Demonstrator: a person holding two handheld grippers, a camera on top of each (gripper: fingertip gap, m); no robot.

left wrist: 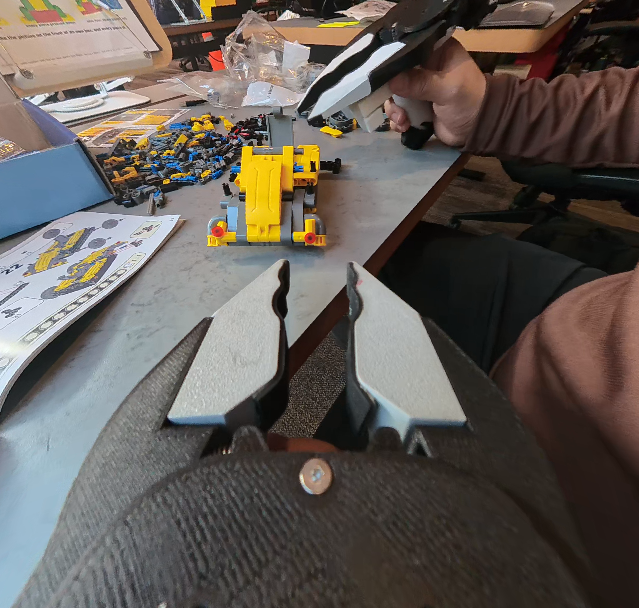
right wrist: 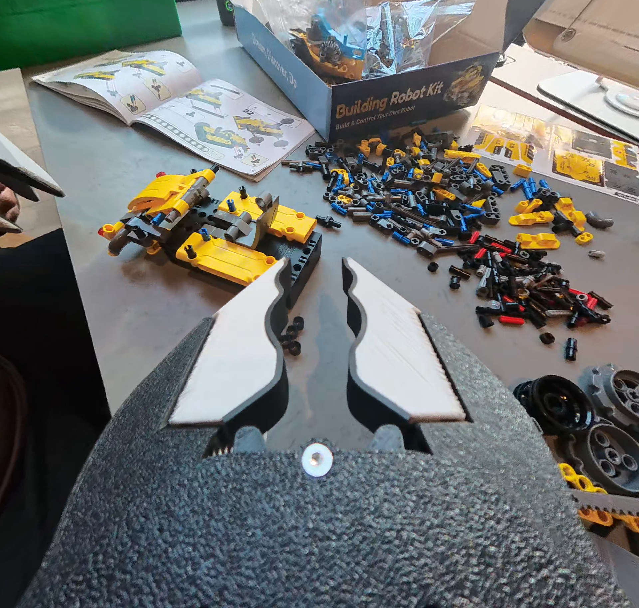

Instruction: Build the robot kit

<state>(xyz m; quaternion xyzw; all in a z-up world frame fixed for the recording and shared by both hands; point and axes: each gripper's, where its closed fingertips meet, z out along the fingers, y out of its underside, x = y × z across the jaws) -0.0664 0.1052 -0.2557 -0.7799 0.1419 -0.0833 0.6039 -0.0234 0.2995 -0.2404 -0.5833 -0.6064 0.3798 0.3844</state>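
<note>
Yellow brick vehicle model (right wrist: 211,232) sits on grey surface (right wrist: 103,163); right gripper (right wrist: 315,266) beside it and left gripper (left wrist: 318,268) gape apart, empty.

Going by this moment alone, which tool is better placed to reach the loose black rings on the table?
Probably the right tool: it hangs open right by the black rings. The left tool, also open, sits back at the table edge, short of the yellow model.

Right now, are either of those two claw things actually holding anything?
No. The left gripper is open with only the table edge between its fingers, and the right gripper is open above the table, beside the yellow model.
</note>
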